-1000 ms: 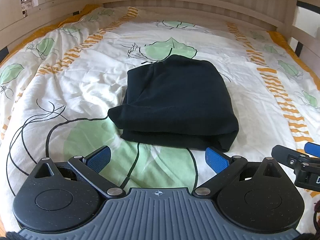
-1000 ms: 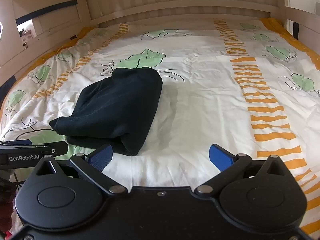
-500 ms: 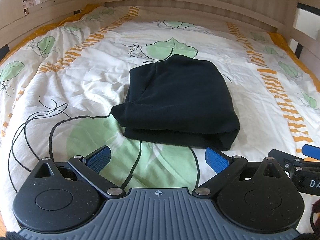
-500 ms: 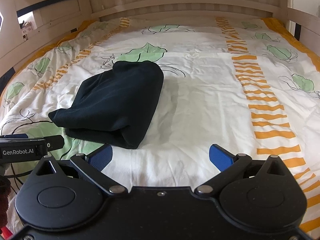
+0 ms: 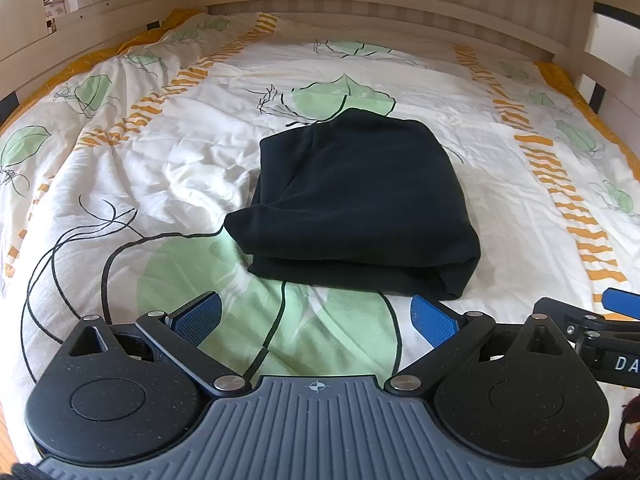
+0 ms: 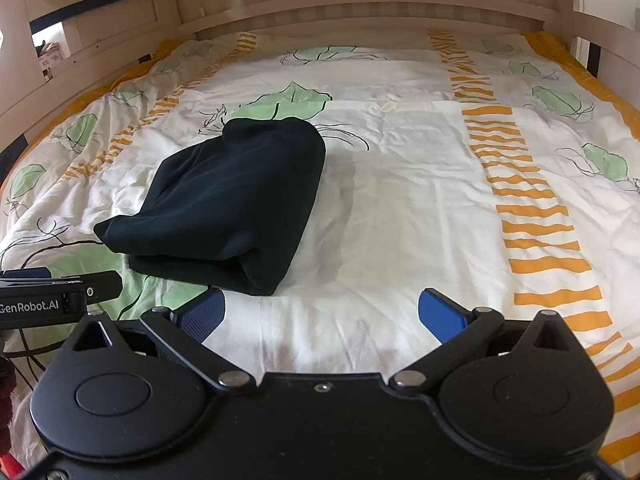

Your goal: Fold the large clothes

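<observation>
A dark navy garment (image 5: 356, 204) lies folded into a thick rectangle on the bed's quilt; it also shows in the right wrist view (image 6: 236, 208), left of centre. My left gripper (image 5: 316, 320) is open and empty, just in front of the garment's near edge. My right gripper (image 6: 322, 316) is open and empty, in front of and to the right of the garment's near right corner. The right gripper's arm shows at the right edge of the left wrist view (image 5: 600, 328), and the left gripper's body shows at the left edge of the right wrist view (image 6: 56, 296).
The white quilt (image 5: 160, 168) has green leaves and orange stripes and is wrinkled. A wooden bed frame (image 6: 360, 12) rails the far end and both sides. Bare quilt (image 6: 420, 200) lies to the right of the garment.
Both grippers have drawn back a little from the garment, so it sits slightly farther off in both views. Both stay open. The garment has not moved.
</observation>
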`<state>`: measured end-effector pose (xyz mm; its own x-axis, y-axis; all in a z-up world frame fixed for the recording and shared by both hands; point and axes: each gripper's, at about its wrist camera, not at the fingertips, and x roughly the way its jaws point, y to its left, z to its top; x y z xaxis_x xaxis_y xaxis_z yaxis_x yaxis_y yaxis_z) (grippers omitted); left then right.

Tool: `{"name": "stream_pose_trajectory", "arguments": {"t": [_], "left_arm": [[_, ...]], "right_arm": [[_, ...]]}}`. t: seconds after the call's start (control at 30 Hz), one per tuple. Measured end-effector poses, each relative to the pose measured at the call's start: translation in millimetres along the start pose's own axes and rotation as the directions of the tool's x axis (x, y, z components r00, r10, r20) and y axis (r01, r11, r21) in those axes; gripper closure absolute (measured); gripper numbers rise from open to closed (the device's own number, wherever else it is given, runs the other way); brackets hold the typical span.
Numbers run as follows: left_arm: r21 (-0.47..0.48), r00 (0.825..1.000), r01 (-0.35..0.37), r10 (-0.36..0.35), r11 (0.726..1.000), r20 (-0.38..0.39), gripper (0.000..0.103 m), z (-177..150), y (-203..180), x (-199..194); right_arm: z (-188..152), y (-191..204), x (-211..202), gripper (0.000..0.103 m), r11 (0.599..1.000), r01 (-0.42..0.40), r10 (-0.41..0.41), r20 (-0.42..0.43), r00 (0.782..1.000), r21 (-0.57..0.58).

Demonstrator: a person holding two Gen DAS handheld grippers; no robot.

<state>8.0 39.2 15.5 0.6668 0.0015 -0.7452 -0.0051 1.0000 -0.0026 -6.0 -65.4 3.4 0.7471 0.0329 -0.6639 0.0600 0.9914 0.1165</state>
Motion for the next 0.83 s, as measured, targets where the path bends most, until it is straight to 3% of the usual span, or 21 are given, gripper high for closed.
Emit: {"name": "stream_pose_trajectory", "arguments": {"t": [0.83], "left_arm": [[-0.003,1.0,0.009,-0.009,1.0,-0.01,0.001,1.5,1.0,4.7]], "right_arm": [[0.6,3.9,7.7,0.001,1.0,-0.011,0.011,-0.025,1.0,-0.001]]}}
